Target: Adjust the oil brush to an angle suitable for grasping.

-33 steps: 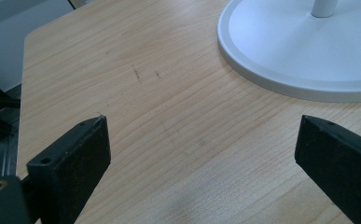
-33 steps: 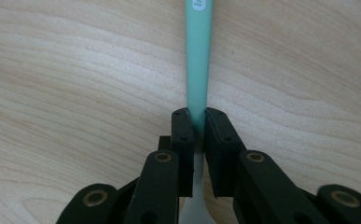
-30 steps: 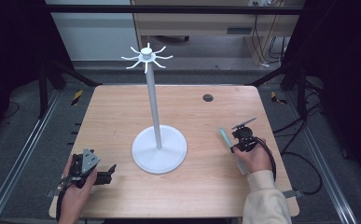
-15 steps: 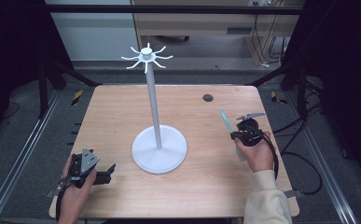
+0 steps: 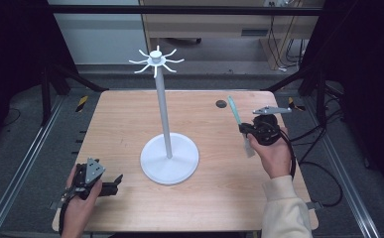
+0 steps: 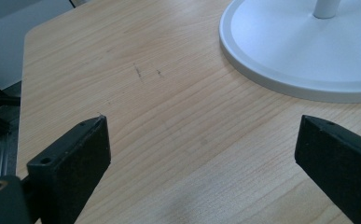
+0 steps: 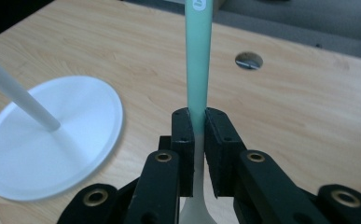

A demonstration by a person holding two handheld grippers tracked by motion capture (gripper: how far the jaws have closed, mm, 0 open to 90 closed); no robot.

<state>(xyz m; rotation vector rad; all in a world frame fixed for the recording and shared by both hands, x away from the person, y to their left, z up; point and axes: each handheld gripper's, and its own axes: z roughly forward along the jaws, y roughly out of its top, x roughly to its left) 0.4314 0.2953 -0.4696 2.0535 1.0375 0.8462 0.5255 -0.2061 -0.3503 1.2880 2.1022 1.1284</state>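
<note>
Presently the right hand-held gripper (image 5: 244, 132), clamped on a spatula (image 5: 235, 113), is mid-carry at frame right; next, hang it on the rack (image 5: 156, 59). Left hand-held gripper (image 5: 116, 181) idles, jaws apart.

Soft, even light falls from overhead on the pale wooden counter (image 5: 130, 124), while the surroundings in the high view sink into near black. The round white plastic stand base (image 5: 169, 158) casts only a faint shadow. In the right gripper view the mint-green utensil handle (image 7: 198, 60) blurs toward its far end, and the near jaws look soft.
</note>
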